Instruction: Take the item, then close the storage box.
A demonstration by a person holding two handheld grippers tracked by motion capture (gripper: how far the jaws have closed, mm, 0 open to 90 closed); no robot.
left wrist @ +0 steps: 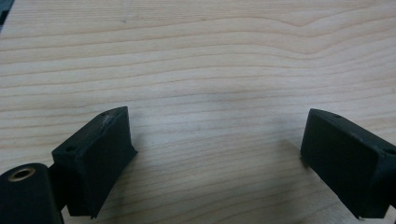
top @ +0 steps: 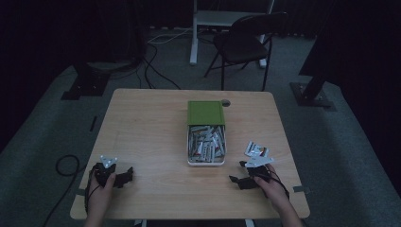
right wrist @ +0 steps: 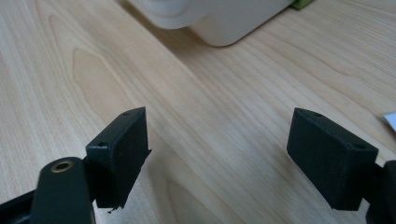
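On table (top: 142, 123), L hand-held gripper (left wrist: 215, 158) & R hand-held gripper (right wrist: 217, 154) rest agape (nothing held).

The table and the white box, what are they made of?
The table looks like pale wood or a wood-look top: grain lines run across it, matte. The white box seems to be smooth plastic, with rounded corners and a soft sheen; its green lid likely plastic too.

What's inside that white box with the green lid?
The white box holds a heap of small packets. The green lid covers its far end, hiding whatever lies beneath.
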